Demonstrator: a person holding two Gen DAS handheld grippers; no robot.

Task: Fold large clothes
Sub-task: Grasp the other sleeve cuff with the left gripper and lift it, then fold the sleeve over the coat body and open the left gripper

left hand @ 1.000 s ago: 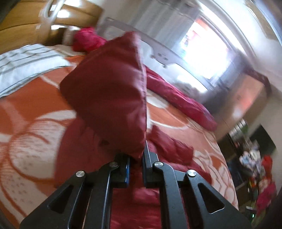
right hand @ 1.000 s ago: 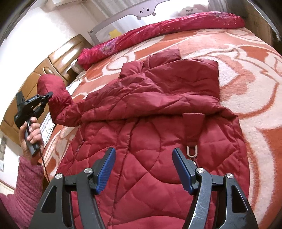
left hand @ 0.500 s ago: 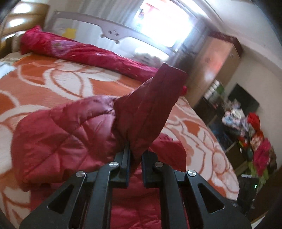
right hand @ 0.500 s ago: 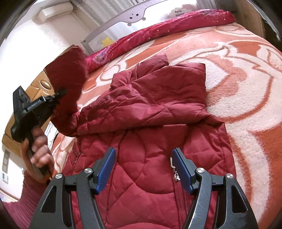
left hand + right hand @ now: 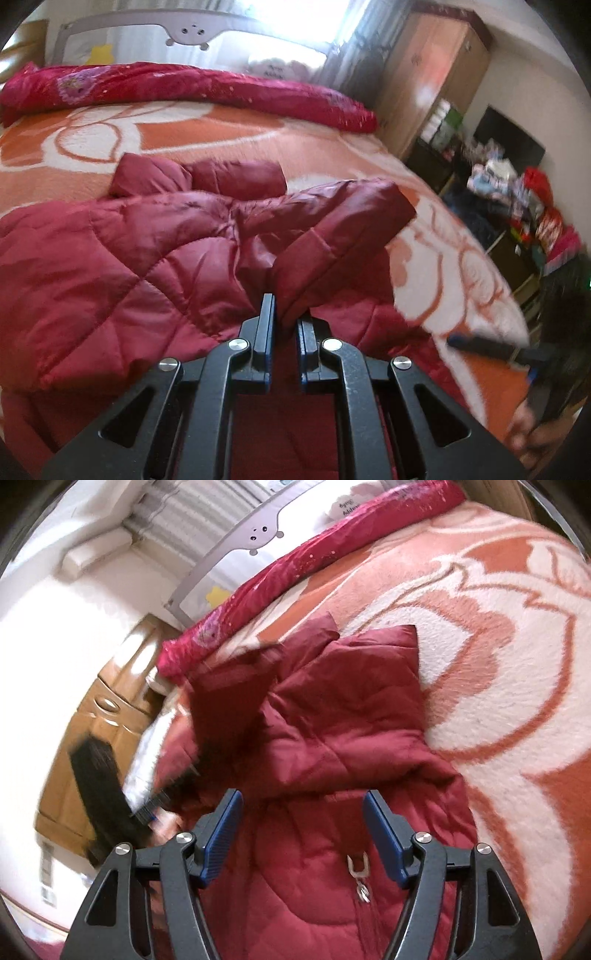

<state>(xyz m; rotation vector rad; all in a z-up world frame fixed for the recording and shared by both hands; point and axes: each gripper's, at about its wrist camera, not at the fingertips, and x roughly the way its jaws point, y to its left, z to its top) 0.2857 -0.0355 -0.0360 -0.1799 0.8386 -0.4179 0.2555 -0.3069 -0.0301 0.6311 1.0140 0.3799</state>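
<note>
The left gripper [image 5: 284,314] has its black fingers pressed together, pinching the cuff end of a sleeve [image 5: 343,236] of a dark red quilted jacket [image 5: 110,266]. The sleeve rises straight ahead of the pinch and drapes across the jacket's body, which fills the space just in front of and to the left of the fingers. The jacket lies spread on a bed covered by an orange and white patterned blanket [image 5: 229,136].

The right gripper [image 5: 303,834] hovers above the jacket's lower front with its blue-padded jaws spreading apart; nothing is pressed between them. A metal zipper pull [image 5: 357,867] lies just below the gap, nearer its right finger. Blurred at the far left of that view is the other hand-held tool.

Farther off, beyond the jacket's collar, a rolled red floral quilt [image 5: 192,85] runs along the bed's far edge, against a grey bed rail [image 5: 192,29]. A wooden wardrobe [image 5: 436,74] stands far right.
</note>
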